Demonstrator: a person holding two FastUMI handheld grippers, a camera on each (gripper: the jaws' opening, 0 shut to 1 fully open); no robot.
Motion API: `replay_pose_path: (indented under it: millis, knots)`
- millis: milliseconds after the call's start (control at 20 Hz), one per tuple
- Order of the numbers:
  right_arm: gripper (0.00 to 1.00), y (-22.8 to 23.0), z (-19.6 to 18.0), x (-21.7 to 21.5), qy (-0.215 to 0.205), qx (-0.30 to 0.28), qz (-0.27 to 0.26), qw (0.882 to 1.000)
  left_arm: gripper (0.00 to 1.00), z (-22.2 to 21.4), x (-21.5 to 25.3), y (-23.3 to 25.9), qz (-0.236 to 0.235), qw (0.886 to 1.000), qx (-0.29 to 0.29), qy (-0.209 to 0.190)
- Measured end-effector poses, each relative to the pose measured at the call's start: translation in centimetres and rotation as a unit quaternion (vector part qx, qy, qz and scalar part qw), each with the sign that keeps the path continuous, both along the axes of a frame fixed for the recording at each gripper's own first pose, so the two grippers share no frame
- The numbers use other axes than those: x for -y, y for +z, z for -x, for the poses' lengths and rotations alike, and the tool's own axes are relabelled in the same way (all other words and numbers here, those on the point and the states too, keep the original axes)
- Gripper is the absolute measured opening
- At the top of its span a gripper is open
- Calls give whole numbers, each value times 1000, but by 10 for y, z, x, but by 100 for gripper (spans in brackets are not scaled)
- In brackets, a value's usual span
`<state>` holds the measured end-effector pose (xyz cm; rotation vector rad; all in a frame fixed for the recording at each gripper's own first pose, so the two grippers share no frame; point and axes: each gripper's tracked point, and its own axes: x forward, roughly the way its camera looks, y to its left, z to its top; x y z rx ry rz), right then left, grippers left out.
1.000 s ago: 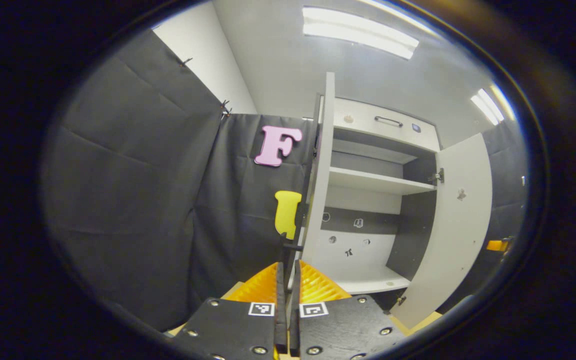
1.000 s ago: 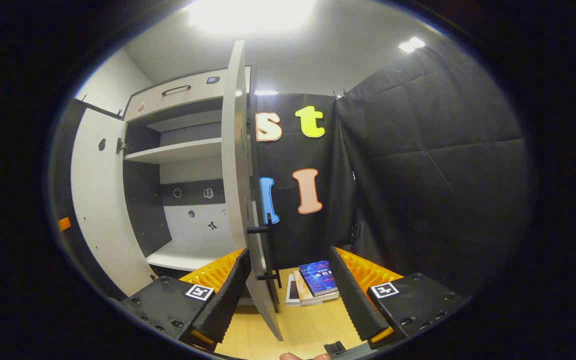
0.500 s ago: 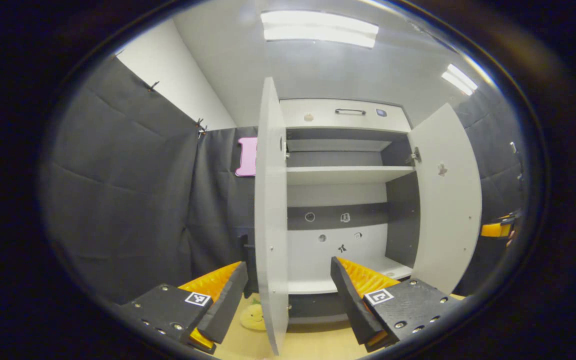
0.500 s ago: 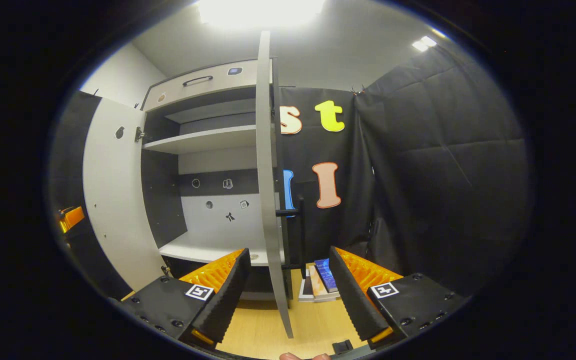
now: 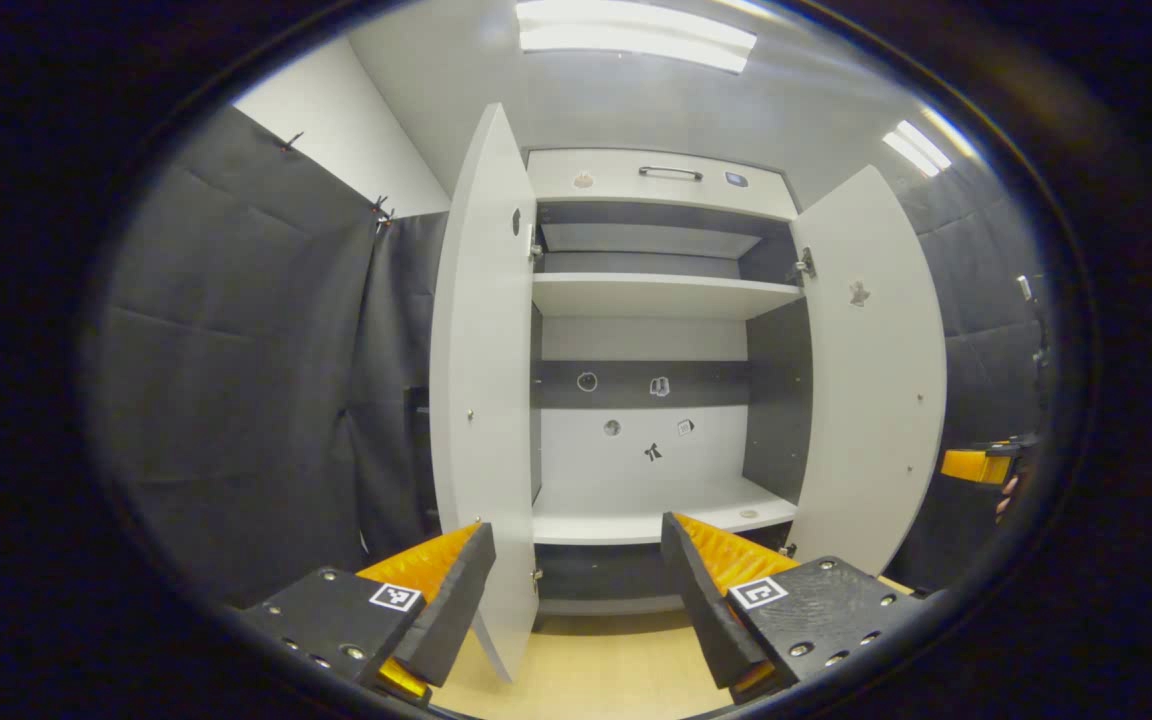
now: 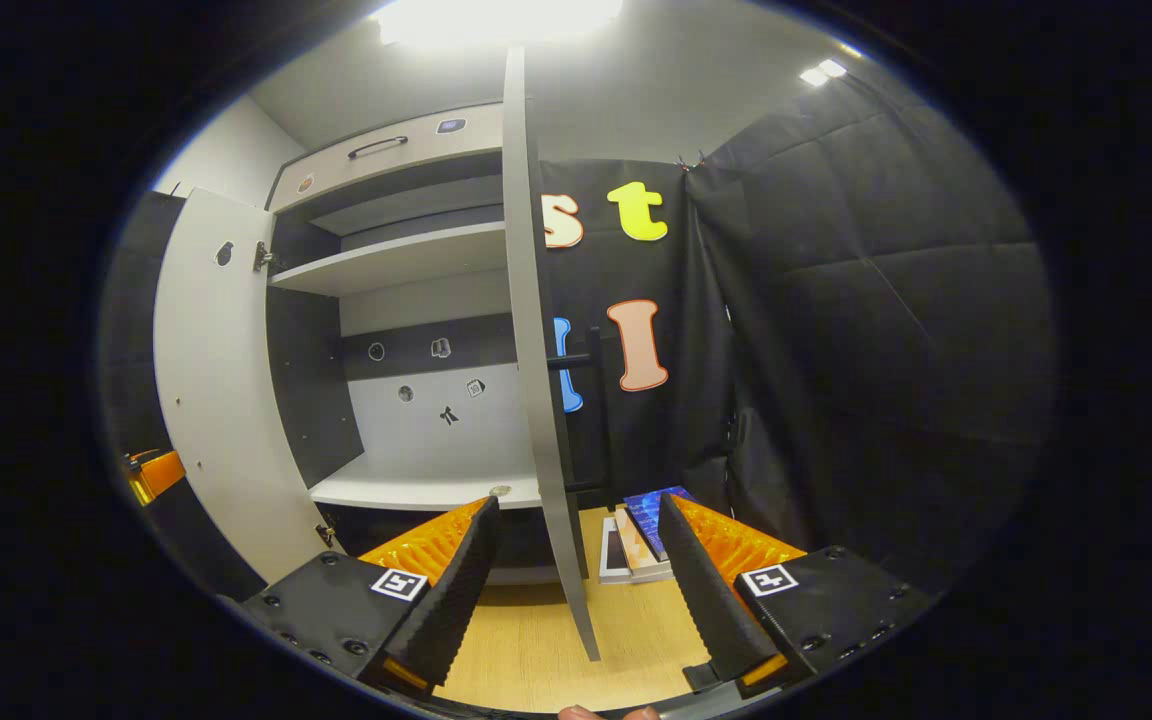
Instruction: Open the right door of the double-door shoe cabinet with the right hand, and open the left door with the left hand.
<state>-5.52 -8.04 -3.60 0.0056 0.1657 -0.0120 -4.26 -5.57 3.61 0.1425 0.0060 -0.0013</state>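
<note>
- We see a pale wood floor (image 5: 596, 670) beneath both grippers, black cloth walls at the sides, and ceiling lights (image 5: 636, 35) above.
- Ahead of our left gripper (image 5: 576, 590) stands the cabinet (image 5: 656, 180), white with dark inner panels, a shelf (image 5: 661, 295) across its upper part and a small handle on its top panel.
- Both doors stand swung out: the left door (image 5: 481, 400) just ahead of our left finger, the right door (image 5: 876, 380) farther off, beyond the other finger.
- Our left gripper's fingers are spread apart with nothing between them; the left door's lower edge sits close to the left finger, though we cannot tell if they touch.
- Our right gripper (image 6: 576, 590) is likewise spread wide, holding nothing.
- In the right gripper view the right door (image 6: 541, 380) appears edge-on, running down between the fingers without touching either; its dark bar handle (image 6: 591, 400) sticks out on the far side.
- Some books (image 6: 641, 535) lie on the floor beyond that door, near our right finger.
</note>
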Motion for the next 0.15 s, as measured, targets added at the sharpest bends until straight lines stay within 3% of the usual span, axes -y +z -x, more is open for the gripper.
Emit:
replay_pose_path:
  millis: [150]
  knots:
    - [98, -17, 7, -6, -6, -15, 22, 1000, 95, 2, 0, -9, -24, 1000, -9, 8]
